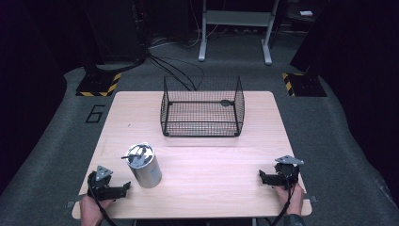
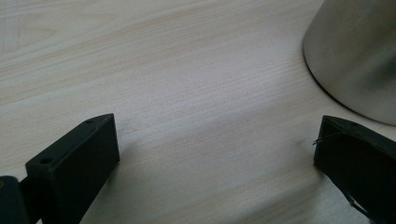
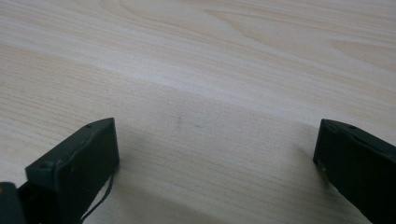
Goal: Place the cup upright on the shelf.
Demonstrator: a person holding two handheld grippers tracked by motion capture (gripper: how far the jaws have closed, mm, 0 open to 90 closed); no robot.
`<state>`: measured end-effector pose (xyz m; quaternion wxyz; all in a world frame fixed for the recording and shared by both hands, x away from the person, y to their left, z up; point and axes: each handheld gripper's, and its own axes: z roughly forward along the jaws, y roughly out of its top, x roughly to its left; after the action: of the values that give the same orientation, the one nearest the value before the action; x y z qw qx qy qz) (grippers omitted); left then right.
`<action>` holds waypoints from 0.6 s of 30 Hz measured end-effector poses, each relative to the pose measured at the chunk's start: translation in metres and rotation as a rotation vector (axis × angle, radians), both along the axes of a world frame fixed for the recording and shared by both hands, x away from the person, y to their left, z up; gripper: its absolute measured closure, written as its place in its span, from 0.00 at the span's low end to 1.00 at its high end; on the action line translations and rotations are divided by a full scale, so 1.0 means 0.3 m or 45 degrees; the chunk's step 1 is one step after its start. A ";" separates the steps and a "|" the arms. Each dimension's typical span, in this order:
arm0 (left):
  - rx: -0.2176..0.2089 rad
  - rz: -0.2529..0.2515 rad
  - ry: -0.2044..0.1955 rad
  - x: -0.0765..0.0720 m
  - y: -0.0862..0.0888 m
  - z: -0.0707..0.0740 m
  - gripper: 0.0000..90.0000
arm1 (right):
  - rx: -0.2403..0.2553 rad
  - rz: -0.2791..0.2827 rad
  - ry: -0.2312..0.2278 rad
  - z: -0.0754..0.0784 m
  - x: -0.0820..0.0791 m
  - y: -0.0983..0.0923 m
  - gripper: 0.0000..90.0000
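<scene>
- High view: overhead, from the person's side, facing forward over the whole table (image 1: 197, 183).
- Gripper views: low, close, sharing that tabletop.

We saw a table (image 1: 211, 160) of pale wood with fine straight grain and a smooth matt finish. The canister (image 1: 145, 165) looked like brushed metal with a dull satin sheen. The basket (image 1: 202, 110) was thin black wire mesh. Both grippers' jaws appeared matt black plastic.
</scene>
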<state>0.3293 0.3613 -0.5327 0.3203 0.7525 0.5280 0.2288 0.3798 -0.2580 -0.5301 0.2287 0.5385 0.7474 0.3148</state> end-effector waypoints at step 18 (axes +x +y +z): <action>-0.011 -0.067 0.012 -0.008 -0.008 0.006 0.00 | 0.001 -0.003 -0.002 0.000 0.000 0.001 0.00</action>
<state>0.3270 0.3589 -0.5311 0.3269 0.7660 0.5104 0.2144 0.3798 -0.2577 -0.5302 0.2293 0.5393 0.7465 0.3153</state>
